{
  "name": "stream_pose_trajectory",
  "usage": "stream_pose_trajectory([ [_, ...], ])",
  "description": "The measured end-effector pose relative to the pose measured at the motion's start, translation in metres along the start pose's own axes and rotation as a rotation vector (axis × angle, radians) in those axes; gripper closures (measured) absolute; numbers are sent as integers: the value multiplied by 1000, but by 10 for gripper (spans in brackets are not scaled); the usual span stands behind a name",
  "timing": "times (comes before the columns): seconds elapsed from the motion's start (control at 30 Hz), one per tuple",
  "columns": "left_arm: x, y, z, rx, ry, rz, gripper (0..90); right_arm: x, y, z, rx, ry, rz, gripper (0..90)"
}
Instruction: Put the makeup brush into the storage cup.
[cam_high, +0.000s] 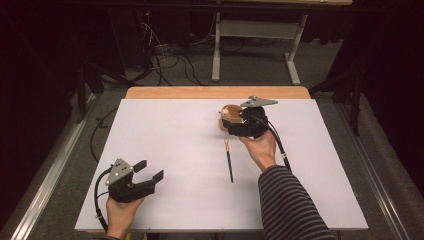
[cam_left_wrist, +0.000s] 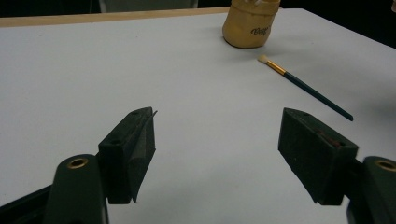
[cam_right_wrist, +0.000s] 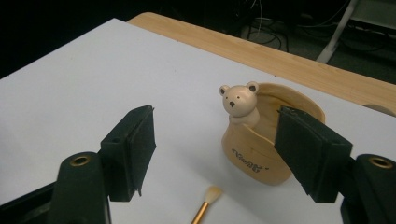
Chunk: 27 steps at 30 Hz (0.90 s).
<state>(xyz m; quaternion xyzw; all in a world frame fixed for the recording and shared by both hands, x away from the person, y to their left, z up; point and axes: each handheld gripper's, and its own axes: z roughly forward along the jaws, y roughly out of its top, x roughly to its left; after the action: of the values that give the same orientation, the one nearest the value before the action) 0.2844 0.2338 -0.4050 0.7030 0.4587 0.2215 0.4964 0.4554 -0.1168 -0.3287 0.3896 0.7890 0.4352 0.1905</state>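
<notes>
A white board (cam_high: 165, 150) covers most of a light wooden table (cam_high: 215, 92), whose bare far edge shows as a tan strip beyond the board. The floor (cam_high: 250, 75) around it is grey carpet. On the far side stands a second table on a pale metal frame (cam_high: 255, 32) with two legs and a crossbar. Left of that frame, a tangle of black and white cables (cam_high: 165, 57) lies on the floor. The room's edges fall into darkness, and metal rails (cam_high: 45, 185) run along the floor at the left and right.
</notes>
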Motion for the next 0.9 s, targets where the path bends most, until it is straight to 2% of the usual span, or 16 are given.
stream_pose_trajectory([
  [0.13, 0, 0, 0, 1, 0, 1, 280, 1, 4, 2, 72, -7, -22, 330],
  [0.33, 0, 0, 0, -1, -1, 0, 281, 3, 7, 6, 144, -22, -50, 334],
  [0.63, 0, 0, 0, -1, -1, 1, 280, 2, 11, 7, 211, -32, -51, 335],
  [0.9, 0, 0, 0, -3, -2, 2, 279, 5, 13, 14, 315, -39, -58, 339],
])
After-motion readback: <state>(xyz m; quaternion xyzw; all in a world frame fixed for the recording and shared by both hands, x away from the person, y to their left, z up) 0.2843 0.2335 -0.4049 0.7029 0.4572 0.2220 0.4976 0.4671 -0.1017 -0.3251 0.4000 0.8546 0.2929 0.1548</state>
